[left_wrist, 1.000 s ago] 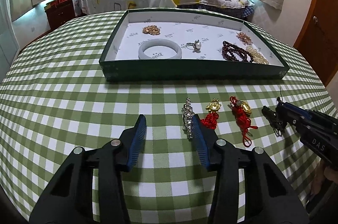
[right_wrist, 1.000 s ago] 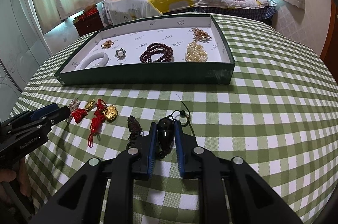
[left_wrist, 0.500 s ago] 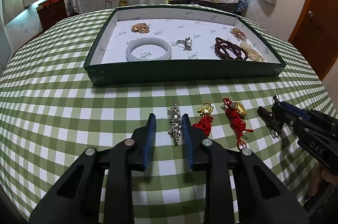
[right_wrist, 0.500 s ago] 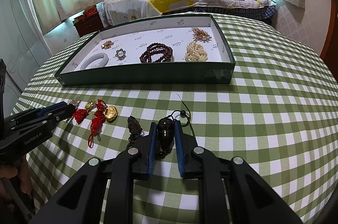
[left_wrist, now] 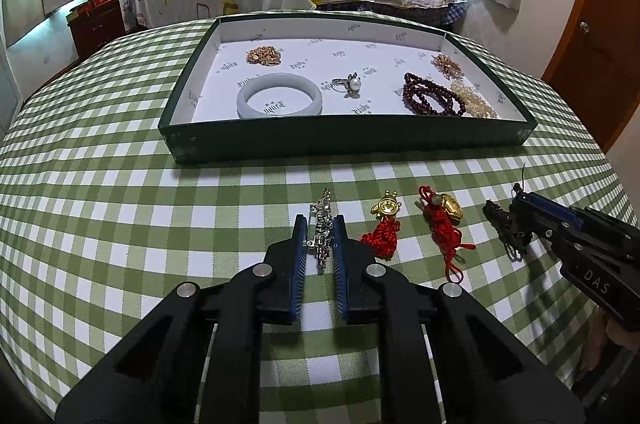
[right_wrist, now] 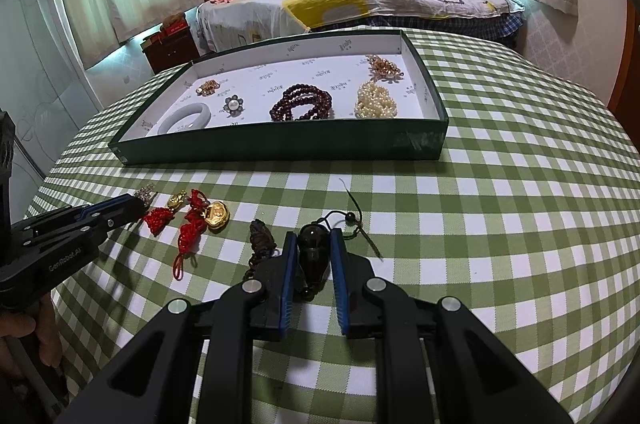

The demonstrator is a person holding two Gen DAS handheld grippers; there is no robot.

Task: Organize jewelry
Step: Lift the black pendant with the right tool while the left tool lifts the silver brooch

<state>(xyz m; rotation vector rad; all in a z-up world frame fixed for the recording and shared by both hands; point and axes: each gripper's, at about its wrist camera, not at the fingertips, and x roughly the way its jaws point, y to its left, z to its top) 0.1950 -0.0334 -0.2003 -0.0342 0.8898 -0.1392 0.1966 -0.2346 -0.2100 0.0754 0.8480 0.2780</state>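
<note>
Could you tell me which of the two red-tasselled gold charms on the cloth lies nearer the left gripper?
The small crowned gold charm, right beside the left gripper; the lump-shaped gold charm lies farther, toward the right gripper.

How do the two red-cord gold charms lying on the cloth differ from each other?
The left gold charm is a small figure with a knobbed top; the right gold charm is a broader, rounded ingot shape. The left one's red knot is short and bunched; the right one's cord trails longer, ending in a loop. Both lie loose on the checked tablecloth, outside the tray.
</note>
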